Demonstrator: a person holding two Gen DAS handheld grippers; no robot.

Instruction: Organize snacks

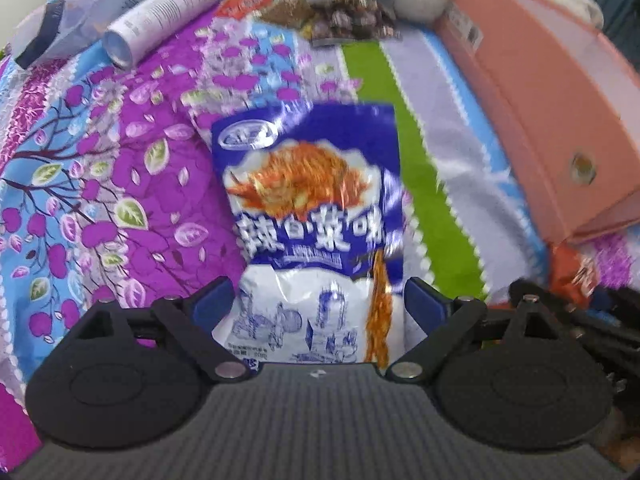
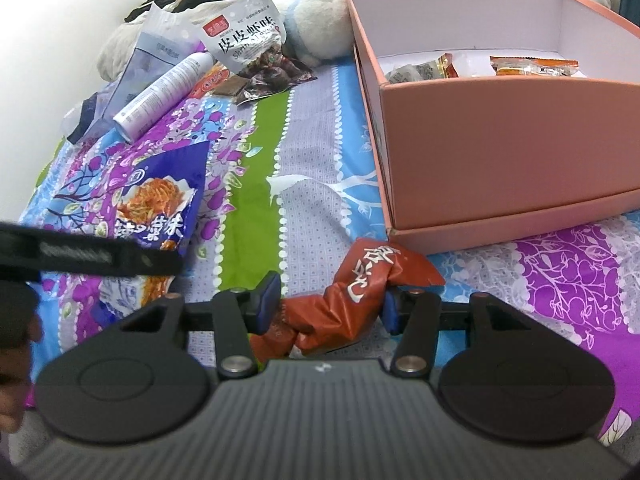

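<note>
A blue and white snack bag (image 1: 312,216) lies on the flowered bedspread. My left gripper (image 1: 320,304) is open, its blue pads on either side of the bag's lower end with gaps showing. The same bag shows at the left in the right wrist view (image 2: 156,200), partly behind the left gripper's black body. My right gripper (image 2: 328,304) is shut on a crumpled red snack bag (image 2: 360,292), just in front of a pink box (image 2: 500,152). The box holds several small wrapped snacks (image 2: 532,67).
At the far end of the bed lie a white spray can (image 2: 164,92), a grey shrimp snack bag (image 2: 252,44), a brown packet (image 2: 228,88), a clear blue pouch (image 2: 148,60) and a white plush toy (image 2: 316,24). The pink box (image 1: 540,120) stands to the right.
</note>
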